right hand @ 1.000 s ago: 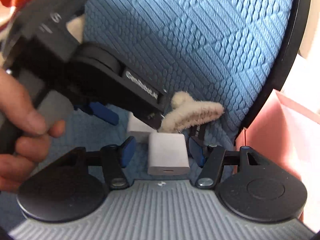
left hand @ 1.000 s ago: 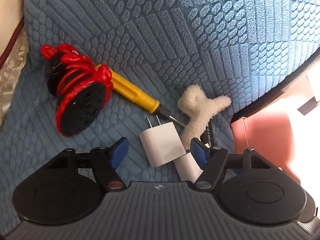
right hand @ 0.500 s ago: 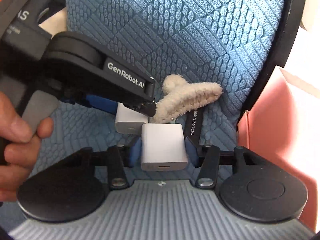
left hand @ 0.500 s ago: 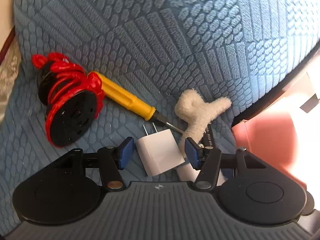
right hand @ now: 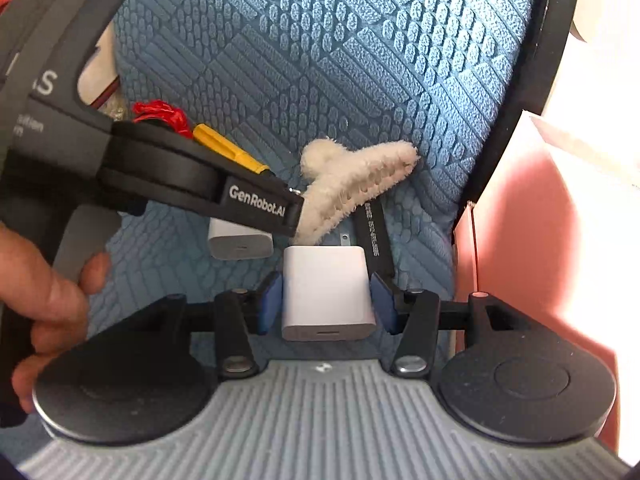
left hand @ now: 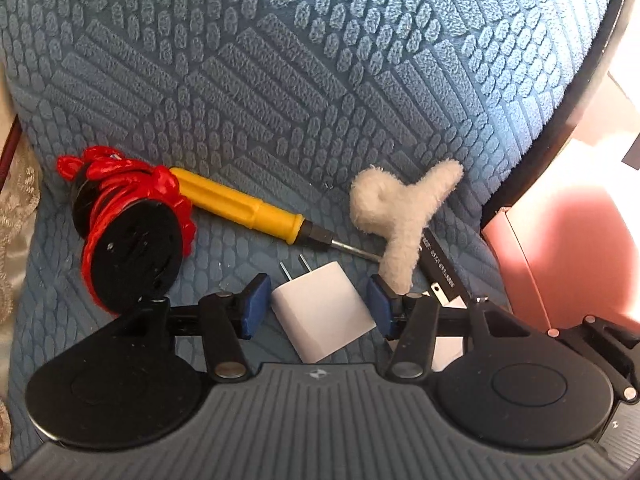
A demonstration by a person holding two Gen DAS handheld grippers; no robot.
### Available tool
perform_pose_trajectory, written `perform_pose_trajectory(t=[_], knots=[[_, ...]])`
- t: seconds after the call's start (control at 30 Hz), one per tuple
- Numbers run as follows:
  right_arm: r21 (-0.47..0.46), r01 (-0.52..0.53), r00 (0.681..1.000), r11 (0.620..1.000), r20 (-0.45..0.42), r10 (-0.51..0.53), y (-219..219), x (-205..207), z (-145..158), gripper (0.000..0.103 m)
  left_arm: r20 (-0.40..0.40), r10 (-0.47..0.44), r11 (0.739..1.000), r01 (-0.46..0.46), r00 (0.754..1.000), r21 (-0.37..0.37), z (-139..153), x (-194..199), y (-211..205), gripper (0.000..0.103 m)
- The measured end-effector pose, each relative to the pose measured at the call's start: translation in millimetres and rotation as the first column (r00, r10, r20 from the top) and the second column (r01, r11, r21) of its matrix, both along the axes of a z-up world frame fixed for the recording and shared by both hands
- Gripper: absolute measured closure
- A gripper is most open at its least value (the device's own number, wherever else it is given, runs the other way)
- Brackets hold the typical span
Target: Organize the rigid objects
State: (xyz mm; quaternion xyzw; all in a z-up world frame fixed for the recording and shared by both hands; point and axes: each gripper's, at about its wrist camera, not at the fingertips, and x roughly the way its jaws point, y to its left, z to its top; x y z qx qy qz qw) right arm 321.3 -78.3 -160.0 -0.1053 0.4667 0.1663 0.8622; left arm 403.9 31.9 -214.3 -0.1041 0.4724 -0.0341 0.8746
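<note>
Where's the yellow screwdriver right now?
Left wrist view, left of centre on the blue cushion: the yellow screwdriver lies between the red-wrapped spool and the fuzzy white clip.

1. White charger cube [left hand: 324, 310]: prongs point to the upper left, lies low centre in the left wrist view.
2. Second white charger cube [right hand: 326, 290]: port face toward the camera, low centre in the right wrist view, blue pads close on both its sides.
3. Yellow-handled screwdriver [left hand: 244, 210]: lies flat, slanting from centre left down to the right.
4. Black spool wound with red cord [left hand: 128, 232]: on its side at the left, touching the screwdriver's handle end.
5. Fuzzy cream hair clip [left hand: 400, 216]: right of centre, over the screwdriver's tip.
</note>
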Motion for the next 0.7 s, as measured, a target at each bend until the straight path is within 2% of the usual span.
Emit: perform_pose_trajectory(t=[0.17,0.33,0.43,0.7], knots=[[0.008,-0.028,0.999,1.0,-0.018,0.028,4,-14,5,0.051,-0.008,-0.006,1.0,0.006,1.0,-0.005,5,-16,0,0.046],[0.017,-0.055,0.998,0.998,-0.03,0.055,7,-32,8,0.051,-0.045,0.006,0.999,-0.008,0.999,-0.054,3,-43,3,0.047],[0.045,-0.054,0.998,0.998,-0.043,0.056,6,-43,16,0.051,-0.069,0.047,0.993,-0.054,0.997,-0.108,4,-60,12,0.047],[0.067,-0.024,0.998,0.997,-0.058,0.028,-5,-75,29,0.051,-0.09,0.099,0.987,-0.109,0.991,-0.117,15,-106,24,0.047]])
